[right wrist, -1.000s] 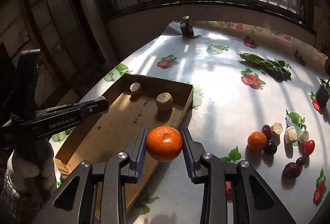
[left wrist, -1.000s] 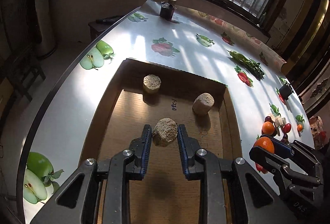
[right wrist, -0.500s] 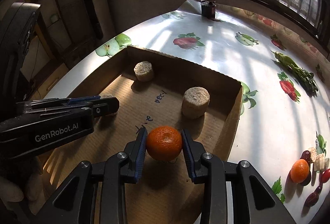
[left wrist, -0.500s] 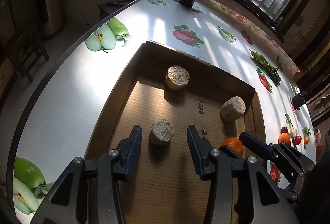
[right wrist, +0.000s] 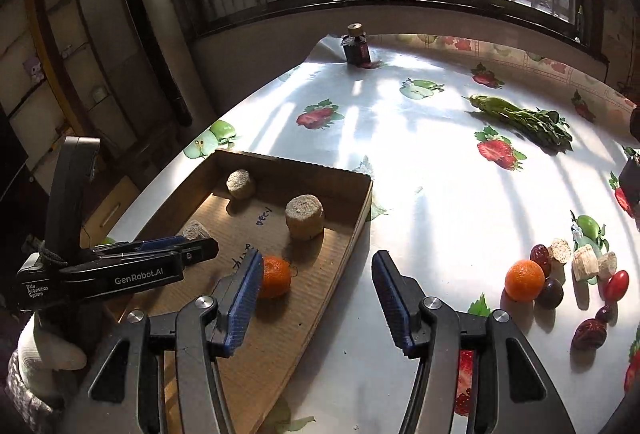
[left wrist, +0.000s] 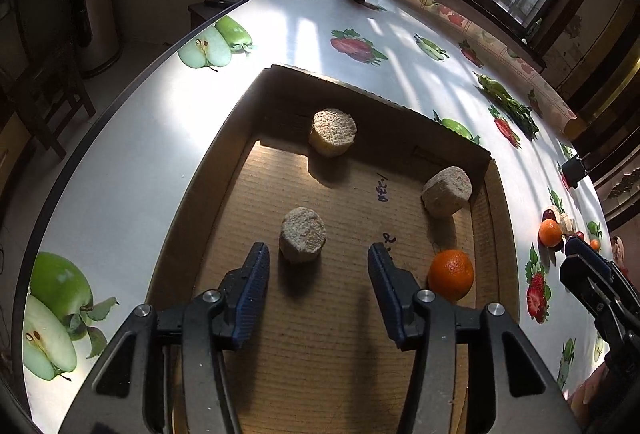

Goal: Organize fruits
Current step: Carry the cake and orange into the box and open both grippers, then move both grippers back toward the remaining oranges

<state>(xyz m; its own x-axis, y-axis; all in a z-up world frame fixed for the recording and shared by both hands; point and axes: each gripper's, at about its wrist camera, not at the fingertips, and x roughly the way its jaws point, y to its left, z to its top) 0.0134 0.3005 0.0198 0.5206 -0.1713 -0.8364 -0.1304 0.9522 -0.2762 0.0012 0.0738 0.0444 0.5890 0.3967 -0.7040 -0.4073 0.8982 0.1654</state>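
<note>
A shallow cardboard box (left wrist: 380,94) (right wrist: 296,162) lies on the fruit-print table. Three tan round cakes rest in it (left wrist: 332,132) (left wrist: 446,190) (left wrist: 303,240). My left gripper (left wrist: 318,254) (right wrist: 200,248) hovers over the nearest cake. Its jaws are opening, and the cake sits between the tips, nearer the left pad and untouched. An orange (left wrist: 451,274) (right wrist: 274,276) rests on the box floor near the right wall. My right gripper (right wrist: 318,262) (left wrist: 592,274) is beside it, jaws opening, with nothing between them. Its left finger hides part of the orange.
A second orange (right wrist: 524,280) lies on the table to the right among dark dates, tan pieces and a red cherry tomato (right wrist: 616,284). A bunch of greens (right wrist: 524,118) and a dark bottle (right wrist: 355,48) stand farther back. A gloved hand (right wrist: 44,350) holds the left gripper.
The left gripper set its tan cake down in the box and let go. The right gripper carried the orange into the box, released it and drew back to the right.
</note>
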